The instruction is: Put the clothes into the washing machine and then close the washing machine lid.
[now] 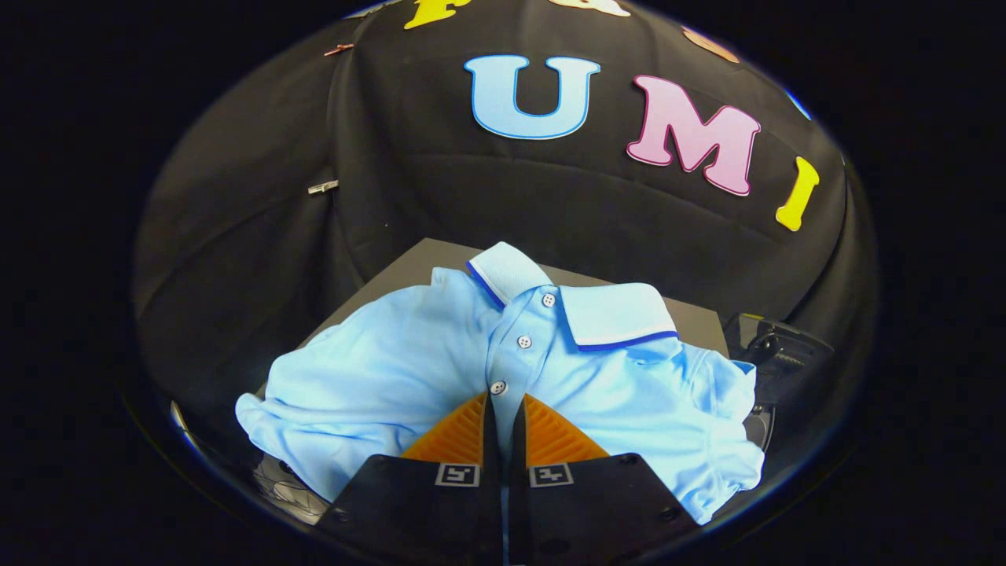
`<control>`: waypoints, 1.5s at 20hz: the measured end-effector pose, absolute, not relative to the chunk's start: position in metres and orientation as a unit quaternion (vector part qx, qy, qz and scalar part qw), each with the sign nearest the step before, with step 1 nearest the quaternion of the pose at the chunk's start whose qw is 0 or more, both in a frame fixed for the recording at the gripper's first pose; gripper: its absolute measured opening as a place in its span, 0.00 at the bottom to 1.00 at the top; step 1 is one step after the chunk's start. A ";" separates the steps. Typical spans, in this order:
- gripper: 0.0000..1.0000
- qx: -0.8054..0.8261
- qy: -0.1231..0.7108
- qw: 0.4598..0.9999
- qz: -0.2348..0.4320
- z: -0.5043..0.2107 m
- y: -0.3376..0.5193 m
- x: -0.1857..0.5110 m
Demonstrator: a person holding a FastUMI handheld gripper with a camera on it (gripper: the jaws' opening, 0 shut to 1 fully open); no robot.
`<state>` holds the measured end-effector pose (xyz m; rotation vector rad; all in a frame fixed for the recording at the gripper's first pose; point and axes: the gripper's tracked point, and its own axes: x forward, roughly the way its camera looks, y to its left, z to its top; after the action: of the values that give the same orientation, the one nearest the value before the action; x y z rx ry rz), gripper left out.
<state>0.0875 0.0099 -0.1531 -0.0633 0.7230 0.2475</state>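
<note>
Gripper [503, 402] pinched nearly closed on the polo shirt [393, 369], at its button placket.
Collar lying straight beyond the fingertips; a thin fold apparently clamped; washing machine rim [758, 428] beside the shirt's sleeve.

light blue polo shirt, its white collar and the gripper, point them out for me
light blue polo shirt [377, 369], gripper view, on its left chest panel
white collar with blue edging [613, 314], gripper view, on the right collar flap
gripper [503, 409], gripper view, between the fingertips, nearly closed over the shirt placket
</note>
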 end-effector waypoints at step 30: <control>0.08 0.007 0.271 0.931 0.245 -0.085 -0.091 0.076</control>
<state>0.0756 -0.0909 -0.0852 0.0143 0.5541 0.5017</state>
